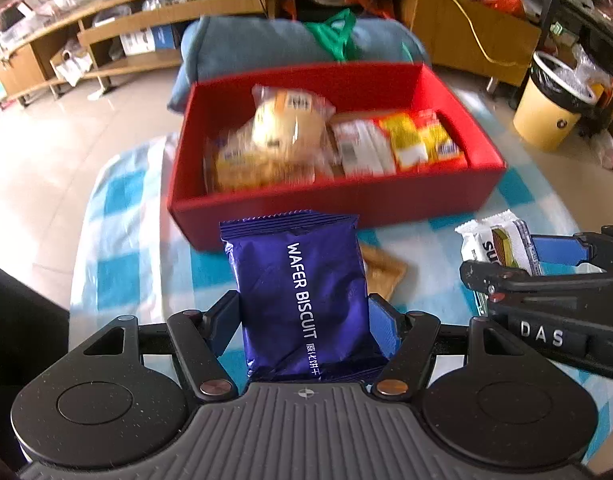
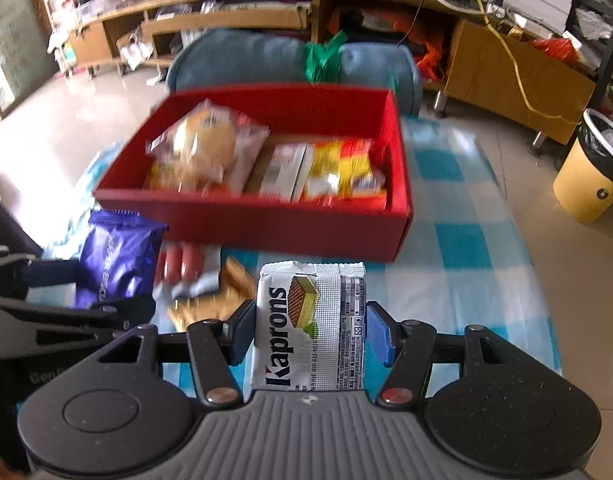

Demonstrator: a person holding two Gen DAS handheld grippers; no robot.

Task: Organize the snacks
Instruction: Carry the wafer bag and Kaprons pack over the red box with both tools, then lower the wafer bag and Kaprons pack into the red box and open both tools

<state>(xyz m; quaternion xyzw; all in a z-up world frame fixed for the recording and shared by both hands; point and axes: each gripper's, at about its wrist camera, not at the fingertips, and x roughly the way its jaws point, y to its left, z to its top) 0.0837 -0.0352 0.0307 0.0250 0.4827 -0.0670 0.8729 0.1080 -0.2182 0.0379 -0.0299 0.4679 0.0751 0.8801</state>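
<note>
Left wrist: tongs (image 1: 302, 312) clamp purple wafer packet (image 1: 298, 300).

One red box (image 1: 334, 204) on checked cloth (image 1: 118, 200).
Inside box: two bread packs (image 1: 286, 120), one atop other; white packs (image 1: 358, 148), count unclear from blur; two yellow packs (image 1: 422, 140).
Outside box: one purple wafer pack (image 1: 302, 300); one white Kaprons wafer pack (image 2: 310, 328); one sausage pack (image 2: 186, 268), three sausages showing; one tan snack (image 2: 222, 296).
Two grippers: left (image 1: 302, 320), right (image 2: 310, 332), one pack each.
One yellow bin (image 2: 594, 176). One green bag (image 1: 338, 36).
</note>
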